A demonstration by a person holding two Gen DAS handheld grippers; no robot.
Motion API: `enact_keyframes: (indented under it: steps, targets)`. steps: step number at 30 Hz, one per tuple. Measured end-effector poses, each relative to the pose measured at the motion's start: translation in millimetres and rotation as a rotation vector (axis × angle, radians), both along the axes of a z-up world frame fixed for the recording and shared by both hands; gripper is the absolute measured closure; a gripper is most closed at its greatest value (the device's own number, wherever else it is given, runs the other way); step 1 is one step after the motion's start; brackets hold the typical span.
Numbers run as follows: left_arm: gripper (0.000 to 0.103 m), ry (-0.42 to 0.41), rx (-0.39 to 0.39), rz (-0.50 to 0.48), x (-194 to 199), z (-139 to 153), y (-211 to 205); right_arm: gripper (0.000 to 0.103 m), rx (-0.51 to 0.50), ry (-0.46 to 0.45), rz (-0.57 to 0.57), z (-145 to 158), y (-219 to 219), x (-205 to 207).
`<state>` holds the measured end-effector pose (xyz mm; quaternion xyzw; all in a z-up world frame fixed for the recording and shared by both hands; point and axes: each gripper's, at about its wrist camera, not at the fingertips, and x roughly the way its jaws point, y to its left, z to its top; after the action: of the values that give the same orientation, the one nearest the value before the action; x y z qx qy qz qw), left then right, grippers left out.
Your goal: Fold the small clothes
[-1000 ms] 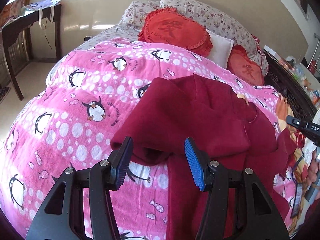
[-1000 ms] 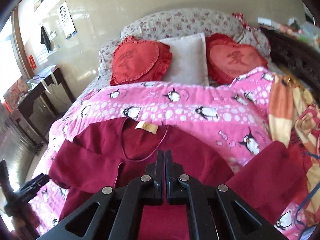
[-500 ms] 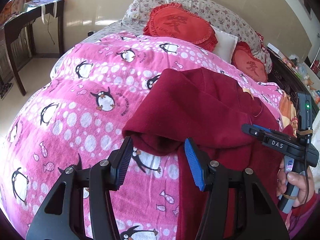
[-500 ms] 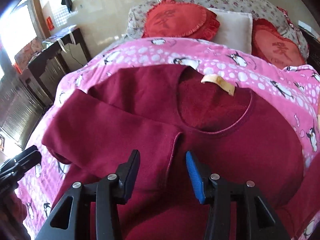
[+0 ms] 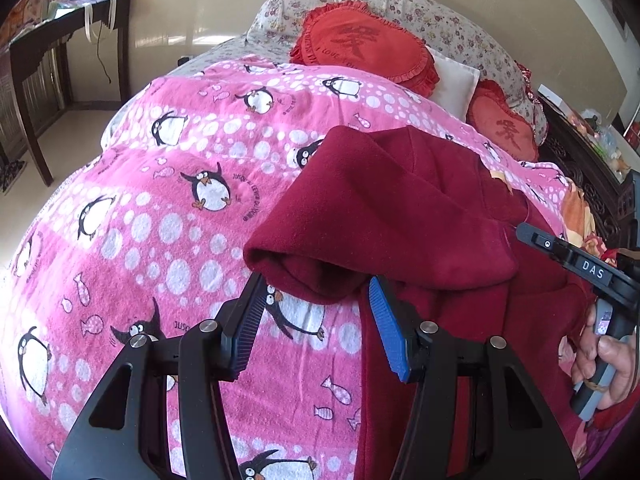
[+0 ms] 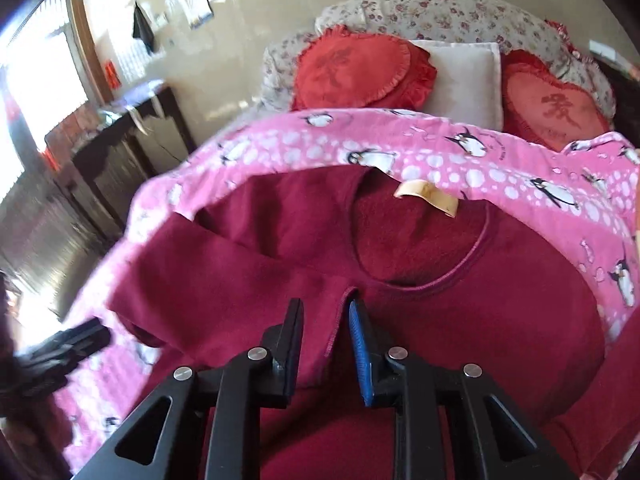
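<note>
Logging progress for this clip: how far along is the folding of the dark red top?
Done: one sleeve of the dark red top lies folded across its chest. In hand: the right hand-held gripper is closing over the sleeve's cuff edge; the left hand-held gripper hangs open by the fold. Left: the other sleeve and body folds.

Bare pink blanket (image 5: 132,240) lies free beside the sweater (image 5: 400,216); cushions (image 5: 360,46) block beyond.

A home bedroom — a bed (image 5: 280,92) under a pink penguin blanket (image 5: 160,220), heart-shaped red cushions (image 6: 360,68) (two) against floral pillows (image 6: 460,12) — dark wooden side table (image 5: 60,40) nearby.
</note>
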<state>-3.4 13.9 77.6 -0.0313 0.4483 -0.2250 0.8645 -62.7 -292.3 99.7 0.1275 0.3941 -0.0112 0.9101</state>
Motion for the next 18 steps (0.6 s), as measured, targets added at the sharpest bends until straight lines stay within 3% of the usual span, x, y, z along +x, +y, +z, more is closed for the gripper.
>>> enact_keyframes:
  steps: [5,10,15,16,18]
  targets:
    - [0.050,0.015,-0.018,0.005,-3,-1,0,0.081,-0.059,0.076,0.034,-17,10,19]
    - [0.049,0.001,0.017,-0.017,-7,-3,-2,0.081,-0.035,0.130,-0.009,-37,4,25]
    - [0.050,0.017,-0.010,0.014,-3,-2,2,0.081,-0.009,0.106,-0.021,-40,5,24]
    - [0.050,0.014,-0.014,0.017,-3,0,3,0.096,-0.016,0.093,-0.015,-36,6,23]
    - [0.050,-0.006,-0.012,0.020,-4,4,4,0.099,-0.008,0.052,-0.012,-22,6,14]
